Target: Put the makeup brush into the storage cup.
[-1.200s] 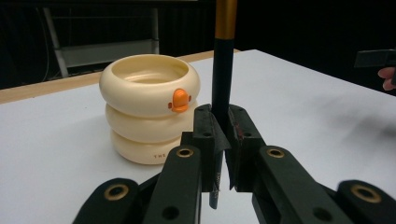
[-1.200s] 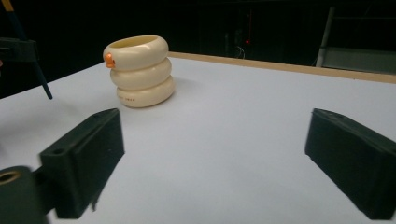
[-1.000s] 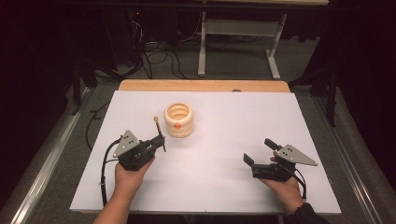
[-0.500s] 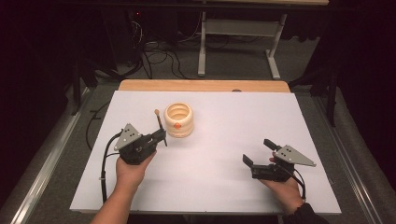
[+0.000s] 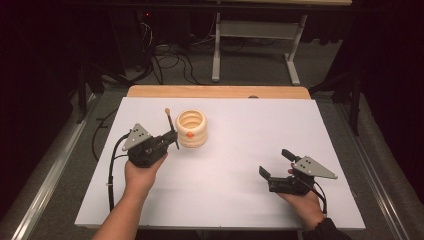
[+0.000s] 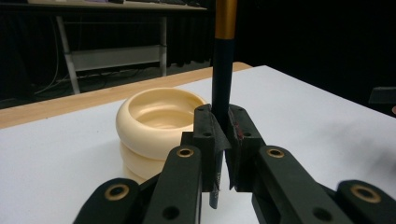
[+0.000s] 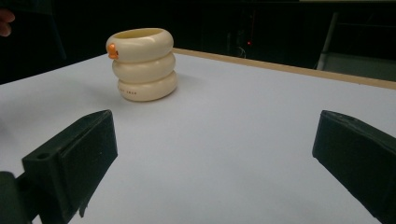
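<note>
Lifted slightly and nearer the cup now, the left tool [image 5: 172, 140] is clamped on a slim dark brush [image 6: 222, 88]. White matte bench [image 5: 240, 150]; ribbed cream cup [image 5: 192, 128] at its far left; right tool [image 5: 274, 164] spread apart, near right.

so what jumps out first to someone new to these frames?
The cream ribbed ring-stacked cup with an orange knob, standing alone towards the far left of the white table. Right beside it, the left gripper is shut on an upright dark pen with a gold band. The right gripper rests open at the near right.
</note>
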